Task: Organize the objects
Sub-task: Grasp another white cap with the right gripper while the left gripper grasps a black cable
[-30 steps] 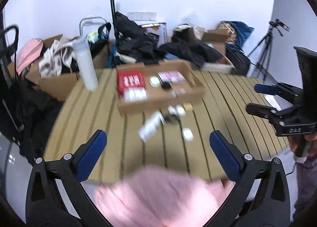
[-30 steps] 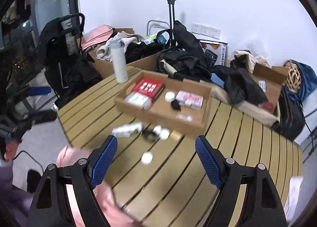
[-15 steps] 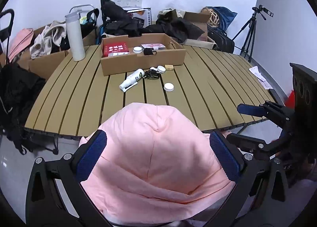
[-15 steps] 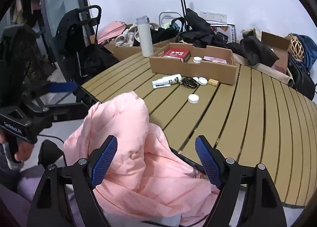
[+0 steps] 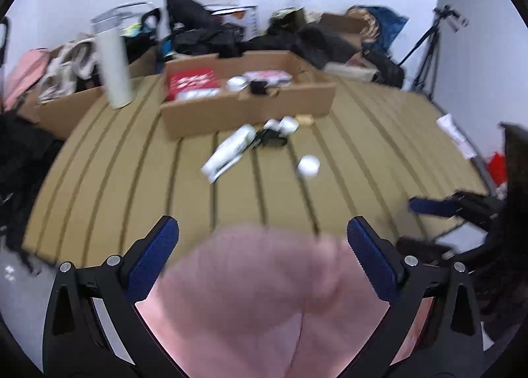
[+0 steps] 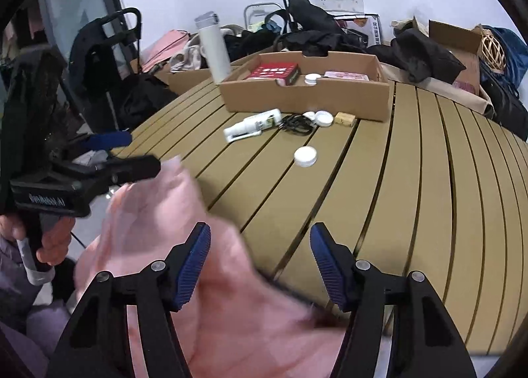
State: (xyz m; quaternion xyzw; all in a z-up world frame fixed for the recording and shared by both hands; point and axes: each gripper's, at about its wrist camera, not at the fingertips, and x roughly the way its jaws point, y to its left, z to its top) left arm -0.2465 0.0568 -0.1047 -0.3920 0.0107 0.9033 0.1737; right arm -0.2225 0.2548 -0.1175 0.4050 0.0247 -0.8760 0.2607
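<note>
Both hand-held grippers, left [image 5: 262, 247] and right [image 6: 260, 257], spread wide above the table [image 6: 412, 180]; white spray bottle [image 6: 252, 124] lies flat, nozzle toward eight o'clock.

Both tools share one build. The right gripper [image 6: 260, 261] has black plastic arms with silver screws and ribbed blue pads [image 6: 194, 264]. The left gripper [image 5: 263, 259] carries white lettering on its black body, gripped by a bare hand [image 6: 49, 239] beside a purple sleeve [image 6: 13, 279].

Storage rm: piled boxes [image 6: 457, 38], bags, tripod [image 5: 429, 48].
</note>
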